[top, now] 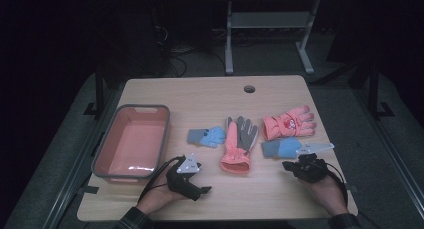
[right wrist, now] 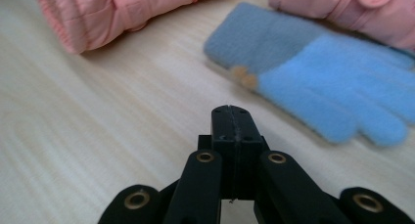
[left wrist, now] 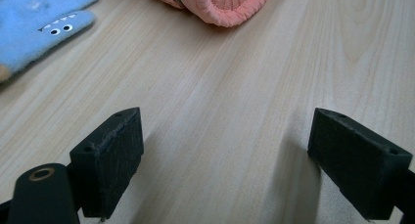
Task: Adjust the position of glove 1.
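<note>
The nearest thing to your right gripper (top: 300, 165) is the two-tone fleece glove, grey cuff and light blue fingers (top: 281, 147); it lies flat on the pale wooden table (top: 210, 94), just beyond that gripper's tip. In the right gripper view the same glove (right wrist: 323, 82) sits a little ahead and to the right of the jaws, which are pressed together with nothing between them, so the gripper would have to spread before it could take hold. The gripper points at the cuff end, probably because the thick cuff gives the easiest pinch.

Your left gripper (top: 187, 181) rests low on the near edge, jaws spread wide over bare wood, gripping nothing. Ahead of it in the left gripper view is the ribbed cuff of the coral and grey work glove (left wrist: 220, 4), and to the left a second small blue fleece glove with a toothy face print (left wrist: 34, 28). In the high view that work glove (top: 238, 144) lies mid-table, fingers pointing far, with the small blue one (top: 207, 136) just to its left.

Far right, a padded pink ski glove (top: 289, 124) touches the grey-blue one's far edge. The pink plastic tub with grey rim (top: 165, 134) sits empty at the left, likely the drop spot. All four gloves are laid out apart, likely so each can be picked singly.
</note>
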{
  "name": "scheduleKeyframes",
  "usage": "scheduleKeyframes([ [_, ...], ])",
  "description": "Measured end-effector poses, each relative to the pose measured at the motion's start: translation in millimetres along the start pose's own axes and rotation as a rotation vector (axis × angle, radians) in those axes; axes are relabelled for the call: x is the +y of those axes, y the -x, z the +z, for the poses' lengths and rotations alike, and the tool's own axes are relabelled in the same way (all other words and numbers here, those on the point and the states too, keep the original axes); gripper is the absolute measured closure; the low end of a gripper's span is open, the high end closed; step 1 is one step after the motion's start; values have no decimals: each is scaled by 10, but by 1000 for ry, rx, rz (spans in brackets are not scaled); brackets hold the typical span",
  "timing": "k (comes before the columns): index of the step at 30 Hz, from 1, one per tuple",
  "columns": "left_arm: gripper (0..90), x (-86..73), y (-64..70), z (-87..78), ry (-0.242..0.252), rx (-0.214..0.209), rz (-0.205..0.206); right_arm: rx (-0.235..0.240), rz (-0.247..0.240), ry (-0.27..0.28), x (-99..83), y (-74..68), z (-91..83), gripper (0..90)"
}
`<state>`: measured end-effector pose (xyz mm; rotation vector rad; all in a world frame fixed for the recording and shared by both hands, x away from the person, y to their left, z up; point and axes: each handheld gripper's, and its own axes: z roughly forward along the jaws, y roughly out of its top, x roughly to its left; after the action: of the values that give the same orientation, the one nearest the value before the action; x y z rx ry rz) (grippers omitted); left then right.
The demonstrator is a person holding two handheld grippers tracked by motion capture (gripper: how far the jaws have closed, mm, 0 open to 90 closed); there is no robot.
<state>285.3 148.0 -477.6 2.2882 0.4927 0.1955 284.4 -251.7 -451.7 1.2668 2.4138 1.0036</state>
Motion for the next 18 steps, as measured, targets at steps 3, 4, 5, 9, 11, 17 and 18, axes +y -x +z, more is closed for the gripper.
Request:
scheduleKeyframes([
  [3, 125, 0, 0, 1, 0, 0, 0, -3, 8, 22, 32, 7, 4, 900],
  [4, 125, 0, 0, 0, -1, 1, 1, -12, 14, 30, 54, 13, 7, 900],
  [5, 125, 0, 0, 1, 0, 1, 1, -15, 13, 29, 70, 19, 8, 900],
  [9, 125, 1, 2, 0, -1, 2, -1, -30, 8, 46, 174, 48, 47, 900],
  [11, 125, 0, 2, 1, 0, 3, 0, -29, 0, 50, 198, 54, 63, 900],
  [17, 125, 1, -1, 1, 0, 0, 1, -21, -1, 54, 350, 58, 193, 900],
  [18, 125, 1, -1, 1, 0, 0, 1, -21, -1, 54, 350, 58, 193, 900],
])
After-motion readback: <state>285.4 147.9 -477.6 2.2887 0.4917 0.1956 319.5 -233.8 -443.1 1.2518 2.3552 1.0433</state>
